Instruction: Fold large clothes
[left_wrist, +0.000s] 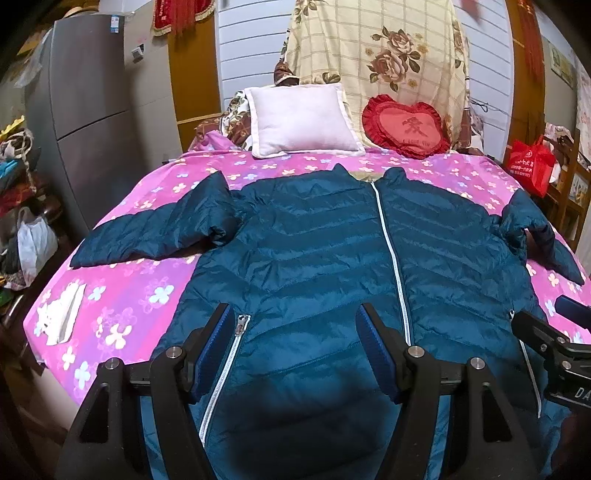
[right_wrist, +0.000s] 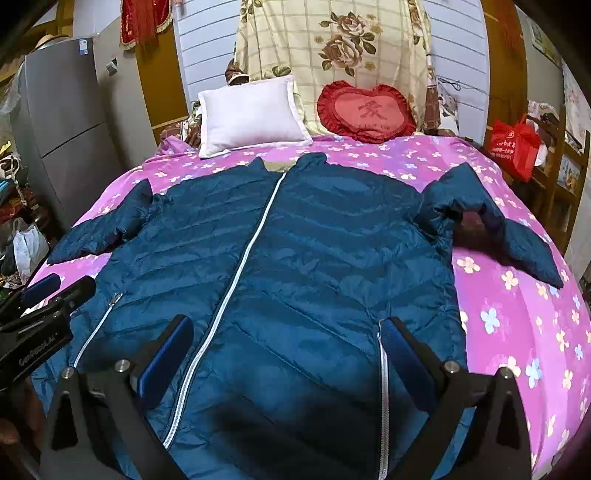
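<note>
A dark teal quilted puffer jacket (left_wrist: 314, 251) lies flat, front up, zipped with a white zipper, on the pink flowered bed (left_wrist: 122, 291); it also shows in the right wrist view (right_wrist: 295, 258). Both sleeves are spread out sideways, the left sleeve (left_wrist: 155, 229) and the right sleeve (right_wrist: 491, 221) each bent. My left gripper (left_wrist: 295, 321) is open and empty, hovering over the jacket's lower left front near its pocket zipper. My right gripper (right_wrist: 288, 332) is open and empty over the lower right front. Each gripper shows at the edge of the other's view.
A white pillow (left_wrist: 303, 118) and a red heart cushion (left_wrist: 406, 125) lean at the head of the bed against a floral blanket. A white paper (left_wrist: 61, 314) lies on the bed's left. A grey fridge (left_wrist: 85, 110) stands left; a red bag (left_wrist: 532, 162) right.
</note>
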